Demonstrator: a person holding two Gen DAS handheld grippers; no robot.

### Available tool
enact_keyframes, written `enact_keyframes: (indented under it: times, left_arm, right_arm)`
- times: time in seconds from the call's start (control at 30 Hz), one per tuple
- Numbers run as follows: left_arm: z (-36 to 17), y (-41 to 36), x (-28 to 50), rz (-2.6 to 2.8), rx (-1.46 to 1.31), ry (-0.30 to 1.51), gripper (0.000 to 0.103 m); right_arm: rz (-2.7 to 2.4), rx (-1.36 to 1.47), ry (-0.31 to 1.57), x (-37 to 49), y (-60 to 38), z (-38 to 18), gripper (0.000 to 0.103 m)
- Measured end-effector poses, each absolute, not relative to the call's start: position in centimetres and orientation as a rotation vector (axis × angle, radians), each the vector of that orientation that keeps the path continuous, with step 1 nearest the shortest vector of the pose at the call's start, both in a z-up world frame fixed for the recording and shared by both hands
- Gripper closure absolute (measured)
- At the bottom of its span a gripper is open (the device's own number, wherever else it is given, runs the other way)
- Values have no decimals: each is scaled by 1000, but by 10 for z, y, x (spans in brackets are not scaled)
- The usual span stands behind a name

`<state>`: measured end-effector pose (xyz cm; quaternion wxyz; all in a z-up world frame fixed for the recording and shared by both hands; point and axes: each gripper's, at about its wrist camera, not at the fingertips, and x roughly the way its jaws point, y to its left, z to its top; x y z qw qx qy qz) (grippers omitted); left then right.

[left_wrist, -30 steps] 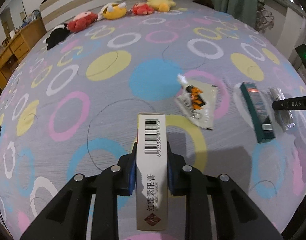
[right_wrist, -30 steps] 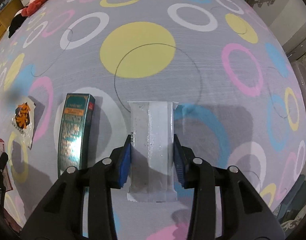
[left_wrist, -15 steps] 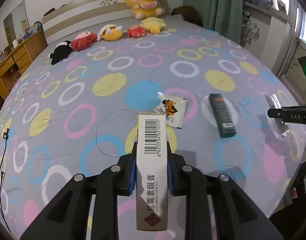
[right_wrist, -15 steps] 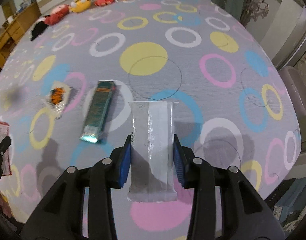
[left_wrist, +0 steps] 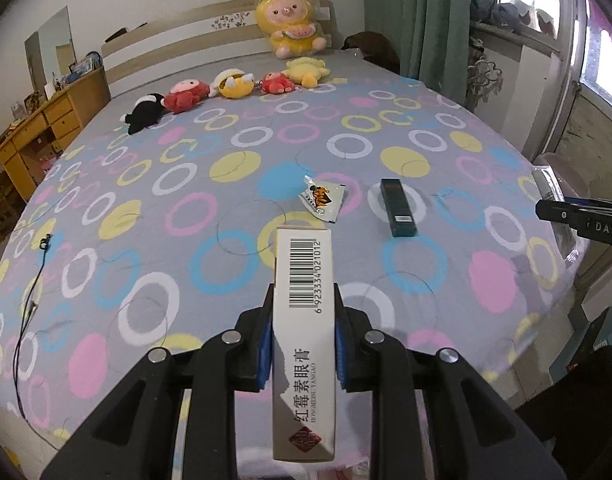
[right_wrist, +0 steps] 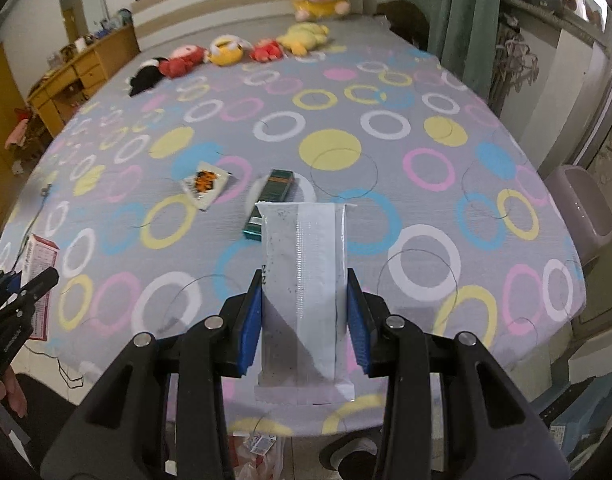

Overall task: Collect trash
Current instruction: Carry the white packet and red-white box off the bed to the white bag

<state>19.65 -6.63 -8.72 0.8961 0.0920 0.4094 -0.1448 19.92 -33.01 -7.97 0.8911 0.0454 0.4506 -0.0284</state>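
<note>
In the left wrist view, the left gripper is pinching a white ointment box between its blue pads, the box's long axis running straight out along the fingers with the barcode end leading, and the whole thing is hanging above the near edge of the bed. Ahead and to the right, a snack sachet and a dark green box are lying flat on the cover, near each other but apart, the green box with its long axis running away from the camera. In the right wrist view, the right gripper is clamping a pale speckled wrapper by its long edges, its length also in line with the fingers. Below the bed's near edge something crumpled, probably a trash bag, is showing on the floor, though it is too cut off to be sure. If so, the drop point is lying beneath and behind both tips, so each load would be needing to tip downward, and the right hand is looking the nearer. The sachet and green box are waiting on the bed, beyond both grippers.
</note>
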Motion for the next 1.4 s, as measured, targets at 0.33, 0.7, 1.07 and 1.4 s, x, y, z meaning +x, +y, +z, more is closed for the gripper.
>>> enact_keyframes:
  times: [0.33, 0.7, 1.07, 1.4]
  left_arm:
    - [-51, -69, 125, -339, 181, 808, 79]
    - [-45, -61, 65, -389, 146, 822, 79]
    - [-111, -54, 31, -420, 105, 991, 79]
    - [-204, -61, 26, -405, 83, 1217, 79]
  right_arm:
    - [-21, 68, 830, 118, -303, -51, 66]
    - [59, 58, 745, 46, -273, -39, 65]
    - [140, 54, 849, 19, -237, -96, 65]
    - [184, 52, 1021, 22, -212, -185, 65]
